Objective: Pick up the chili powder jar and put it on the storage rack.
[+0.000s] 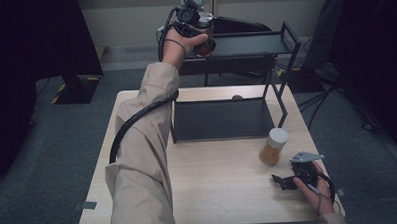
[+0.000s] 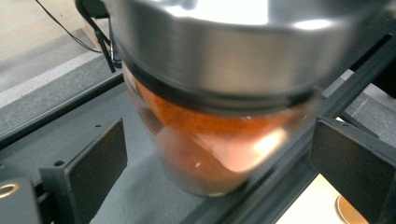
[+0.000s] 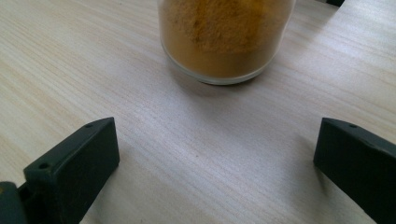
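- we find the jar of orange-red powder (image 2: 210, 140), with its metal lid (image 2: 210, 51), standing on the upper shelf (image 1: 254, 42) of the black rack (image 1: 285, 64) at the far edge of the table (image 1: 214, 186).
- we see the left gripper (image 1: 199, 23) raised to that shelf; its jaws stand wide on either side of the jar, with a clear gap on both sides and no pad pressing the glass.
- we note the lower shelf (image 1: 219, 119) of the rack lying flat on the table below.
- we record a second jar (image 1: 274, 147), filled with yellow-brown powder and capped in white, upright on the table just beside the rack's front right corner.
- we see the right gripper (image 1: 286, 181) resting low on the table near this second jar; its jaws are wide apart, hold nothing, and the jar stands ahead of them, apart.
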Demonstrator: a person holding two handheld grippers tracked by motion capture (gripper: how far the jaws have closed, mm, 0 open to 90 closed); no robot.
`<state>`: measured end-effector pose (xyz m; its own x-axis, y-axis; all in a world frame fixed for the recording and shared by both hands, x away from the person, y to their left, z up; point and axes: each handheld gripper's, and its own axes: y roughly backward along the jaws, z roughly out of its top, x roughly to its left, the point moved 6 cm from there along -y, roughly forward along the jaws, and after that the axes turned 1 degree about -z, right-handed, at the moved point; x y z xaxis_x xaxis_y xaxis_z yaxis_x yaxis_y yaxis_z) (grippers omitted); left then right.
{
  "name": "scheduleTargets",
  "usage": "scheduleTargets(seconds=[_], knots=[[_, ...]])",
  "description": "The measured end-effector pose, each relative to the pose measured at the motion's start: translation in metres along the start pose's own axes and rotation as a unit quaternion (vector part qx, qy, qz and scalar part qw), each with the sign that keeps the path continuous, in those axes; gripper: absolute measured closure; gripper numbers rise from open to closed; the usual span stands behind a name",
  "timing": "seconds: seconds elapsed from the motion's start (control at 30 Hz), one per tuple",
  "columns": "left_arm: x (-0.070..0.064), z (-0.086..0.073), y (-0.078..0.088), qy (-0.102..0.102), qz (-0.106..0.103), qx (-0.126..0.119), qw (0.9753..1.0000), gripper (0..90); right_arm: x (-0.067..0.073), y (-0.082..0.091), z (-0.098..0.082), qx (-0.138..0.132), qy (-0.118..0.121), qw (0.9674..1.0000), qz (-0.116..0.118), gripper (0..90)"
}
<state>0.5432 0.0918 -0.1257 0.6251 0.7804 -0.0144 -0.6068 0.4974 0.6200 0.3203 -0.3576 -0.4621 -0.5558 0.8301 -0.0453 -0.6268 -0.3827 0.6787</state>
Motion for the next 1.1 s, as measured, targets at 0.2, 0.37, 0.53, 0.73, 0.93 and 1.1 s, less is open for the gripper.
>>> scheduleTargets(seconds=[0.2,0.37,0.53,0.73,0.93,1.1], knots=[[-0.010,-0.007,0.004,-0.003,-0.003,-0.002,1.0000,1.8,0.000,0.000,0.000,0.000,0.000,1.0000,0.000,0.0],[-0.018,-0.017,0.006,0.001,0.000,-0.007,1.0000,0.9,0.000,0.000,0.000,0.000,0.000,1.0000,0.000,0.0],[-0.022,-0.027,0.008,0.001,-0.006,-0.008,0.9999,2.0,0.000,0.000,0.000,0.000,0.000,1.0000,0.000,0.0],[-0.027,-0.038,0.011,0.001,-0.018,-0.015,0.9997,2.7,0.000,0.000,0.000,-0.001,0.001,1.0000,0.000,0.0],[-0.035,-0.046,0.012,-0.011,-0.029,-0.025,0.9992,3.3,0.000,0.000,0.000,-0.001,0.001,1.0000,0.000,0.0],[-0.043,-0.054,0.008,-0.020,-0.050,-0.035,0.9980,3.3,0.000,0.000,0.000,-0.001,0.001,1.0000,0.000,0.0]])
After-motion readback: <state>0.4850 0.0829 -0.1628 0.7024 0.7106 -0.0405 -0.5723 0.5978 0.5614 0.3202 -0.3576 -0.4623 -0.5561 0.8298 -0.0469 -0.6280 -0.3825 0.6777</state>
